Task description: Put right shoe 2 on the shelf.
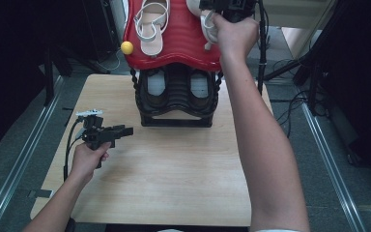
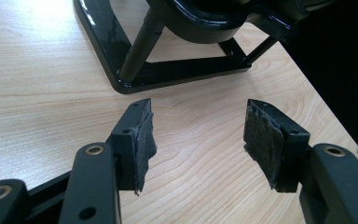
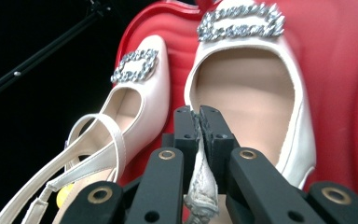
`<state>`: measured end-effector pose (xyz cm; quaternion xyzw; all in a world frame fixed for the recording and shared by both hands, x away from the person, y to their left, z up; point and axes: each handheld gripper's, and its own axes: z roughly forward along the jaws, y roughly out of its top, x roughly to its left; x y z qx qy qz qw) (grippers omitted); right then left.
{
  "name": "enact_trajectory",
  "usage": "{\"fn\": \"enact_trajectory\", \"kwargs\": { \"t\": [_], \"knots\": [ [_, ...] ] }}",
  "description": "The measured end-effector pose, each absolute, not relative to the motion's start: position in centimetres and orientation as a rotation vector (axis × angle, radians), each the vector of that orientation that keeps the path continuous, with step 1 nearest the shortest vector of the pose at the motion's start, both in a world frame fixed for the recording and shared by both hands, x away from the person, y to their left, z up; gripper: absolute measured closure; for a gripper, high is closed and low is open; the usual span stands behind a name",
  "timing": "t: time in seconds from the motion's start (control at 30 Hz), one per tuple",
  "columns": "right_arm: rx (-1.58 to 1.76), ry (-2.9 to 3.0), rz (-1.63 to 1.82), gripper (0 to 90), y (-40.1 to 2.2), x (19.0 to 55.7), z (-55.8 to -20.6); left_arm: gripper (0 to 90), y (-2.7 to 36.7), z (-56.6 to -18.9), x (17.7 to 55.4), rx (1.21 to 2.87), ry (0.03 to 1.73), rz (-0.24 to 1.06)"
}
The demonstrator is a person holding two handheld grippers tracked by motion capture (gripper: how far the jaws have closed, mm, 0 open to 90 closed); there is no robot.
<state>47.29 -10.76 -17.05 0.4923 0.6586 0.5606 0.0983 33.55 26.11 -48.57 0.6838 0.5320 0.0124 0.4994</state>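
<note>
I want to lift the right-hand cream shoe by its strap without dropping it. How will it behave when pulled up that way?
The right gripper is shut on the thin strap, which looks limp, so the shoe would probably dangle and swing. Its metal buckle sits at the toe, so the toe may dip. The smooth red shelf probably offers little grip.

Near table half: we see bare wooden table [image 1: 174, 179] around the left gripper [image 1: 125, 130], passable.
Far edge: the black rack [image 1: 176, 99] blocks the middle.
Top tier: the red tray [image 1: 183, 46] is crowded by two cream shoes [image 3: 135, 88].
</note>
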Motion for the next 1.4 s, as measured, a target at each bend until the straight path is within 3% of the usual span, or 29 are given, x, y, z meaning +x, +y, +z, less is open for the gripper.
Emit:
{"fn": "enact_trajectory", "kwargs": {
  "t": [0.5,0.83,1.4],
  "knots": [
    [1.492,1.906,1.692,86.1,-9.2,47.3,-18.6,42.8,26.1,-48.6,33.6,1.654,1.286,0.026],
    [1.418,1.911,1.709,77.9,-8.8,47.0,-18.3,42.8,26.1,-48.6,33.7,1.655,1.289,0.033],
    [1.350,1.931,1.614,74.8,-9.4,46.6,-17.2,42.8,26.0,-48.6,33.7,1.665,1.285,0.034]
  ]
}}
